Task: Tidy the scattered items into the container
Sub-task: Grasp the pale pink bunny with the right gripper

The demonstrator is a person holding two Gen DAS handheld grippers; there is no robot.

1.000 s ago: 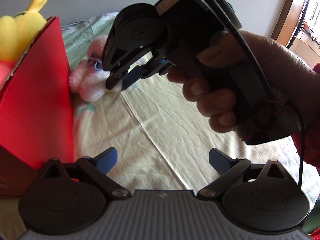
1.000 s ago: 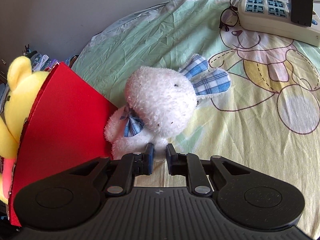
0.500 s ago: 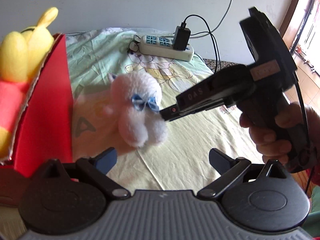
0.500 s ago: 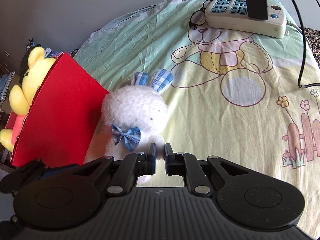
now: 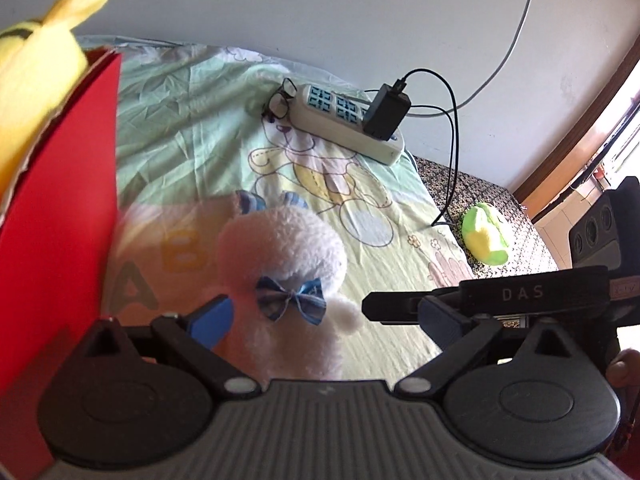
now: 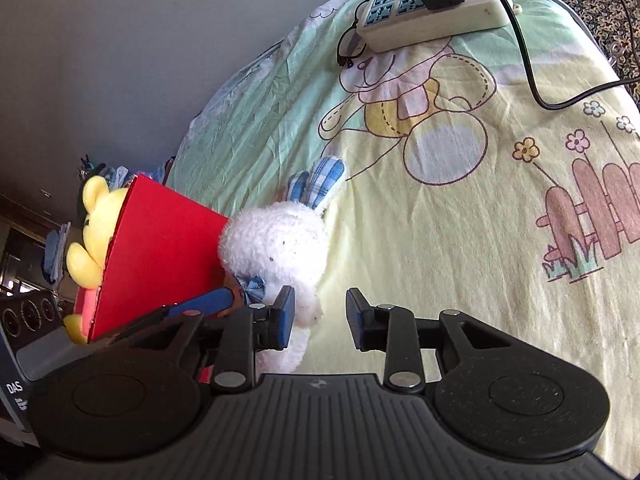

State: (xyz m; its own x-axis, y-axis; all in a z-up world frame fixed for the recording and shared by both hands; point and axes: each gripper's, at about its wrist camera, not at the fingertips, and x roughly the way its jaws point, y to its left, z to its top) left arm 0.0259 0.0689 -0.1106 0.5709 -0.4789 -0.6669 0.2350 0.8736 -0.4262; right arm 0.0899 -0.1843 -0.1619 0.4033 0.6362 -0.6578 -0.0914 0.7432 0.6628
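Observation:
A white plush rabbit with plaid blue ears and a blue bow lies on the printed bedsheet beside the red box. My left gripper is open with the rabbit's body between its blue pads. The rabbit also shows in the right wrist view, against the red box. My right gripper is open and empty, just right of the rabbit's body. A yellow plush bear sits in the box. A small green and yellow plush lies off the bed's far right edge.
A white power strip with a black charger and cables lies at the far end of the bed, with black glasses beside it. The wall stands behind the bed. A patterned floor shows to the right.
My right gripper has opened, let go of the rabbit and drawn back to the right. My left gripper has moved in around the rabbit.

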